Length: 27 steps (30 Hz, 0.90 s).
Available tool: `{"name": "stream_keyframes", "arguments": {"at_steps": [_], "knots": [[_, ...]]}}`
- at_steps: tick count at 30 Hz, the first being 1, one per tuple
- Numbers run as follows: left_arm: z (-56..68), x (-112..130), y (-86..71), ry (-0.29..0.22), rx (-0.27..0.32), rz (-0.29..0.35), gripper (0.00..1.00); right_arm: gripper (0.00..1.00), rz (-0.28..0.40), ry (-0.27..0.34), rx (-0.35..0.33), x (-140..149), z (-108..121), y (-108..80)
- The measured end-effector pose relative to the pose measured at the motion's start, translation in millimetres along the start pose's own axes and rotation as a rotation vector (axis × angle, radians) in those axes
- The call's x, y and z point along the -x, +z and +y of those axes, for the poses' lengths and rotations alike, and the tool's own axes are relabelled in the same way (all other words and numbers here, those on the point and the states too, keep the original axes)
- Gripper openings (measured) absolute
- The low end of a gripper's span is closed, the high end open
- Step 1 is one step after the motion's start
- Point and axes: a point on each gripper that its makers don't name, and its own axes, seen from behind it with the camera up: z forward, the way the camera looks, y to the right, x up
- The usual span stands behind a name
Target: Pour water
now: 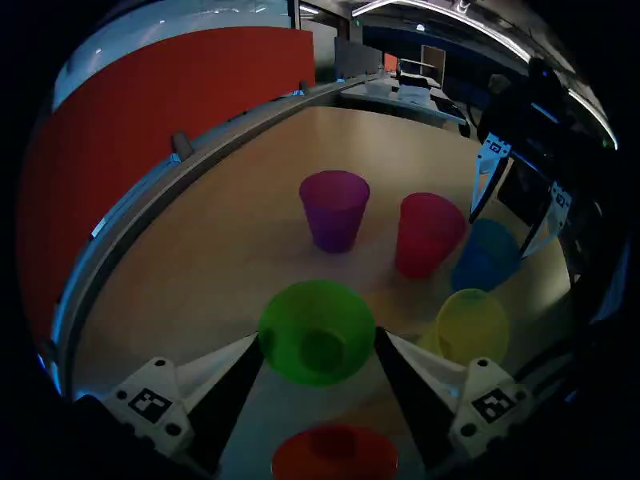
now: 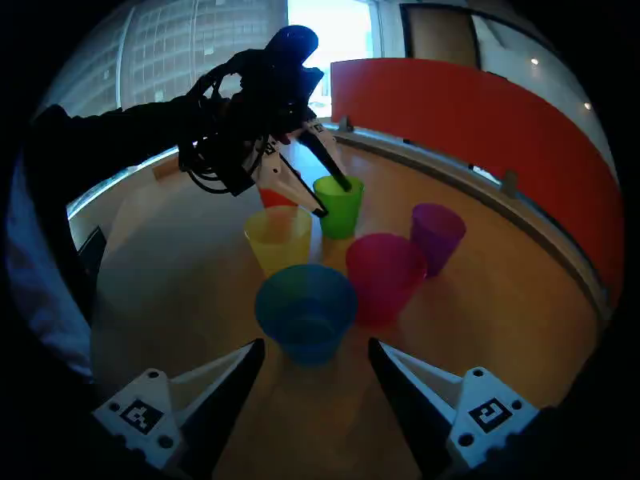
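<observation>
While the green cup (image 1: 318, 332) stands on the wooden table (image 1: 224, 240), the left gripper (image 1: 318, 341) has it between its fingers, both fingertips against the cup's sides, clamped on it. Off the green cup's left side in the left gripper view, there's a wide stretch of bare tabletop running out to the metal rail (image 1: 152, 200) along the table's edge, and behind that rail the red partition (image 1: 160, 120). That side gives room to move.

The other side is crowded. The yellow cup (image 1: 472, 324) sits just beside the green cup, and the orange cup (image 1: 336, 456) is close under the gripper, on the camera's side of it. Beyond the green cup stands the purple cup (image 1: 334, 210), with the red cup (image 1: 428, 232) near it. Past the yellow one is the blue cup (image 2: 306, 312). The right gripper (image 2: 316, 346) is spread open around that one, with a gap showing at one finger. In the right gripper view a dark arm (image 2: 120, 128) reaches in over the table to the green cup.

The count is six cups, one of each colour, all upright, and two grippers.
</observation>
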Motion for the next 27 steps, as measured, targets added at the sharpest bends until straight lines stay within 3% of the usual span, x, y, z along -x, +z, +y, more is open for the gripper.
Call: {"name": "stream_keyframes", "arguments": {"at_steps": [5, 15, 27], "knots": [[-1.6, 0.7, 0.0, 0.000, -0.009, 0.001, 0.87, 1.00, 0.000, 0.001, 0.000, -0.6, -0.3, -0.1], [-0.2, 0.7, -2.8, -0.013, -0.008, 0.012, 0.86, 1.00, 0.001, 0.001, -0.001, -2.3, -1.4, 2.3], [-10.3, -22.5, -25.8, -0.040, -0.037, 0.095, 0.86, 1.00, -0.003, -0.004, -0.004, -3.3, -3.7, 11.8]]}}
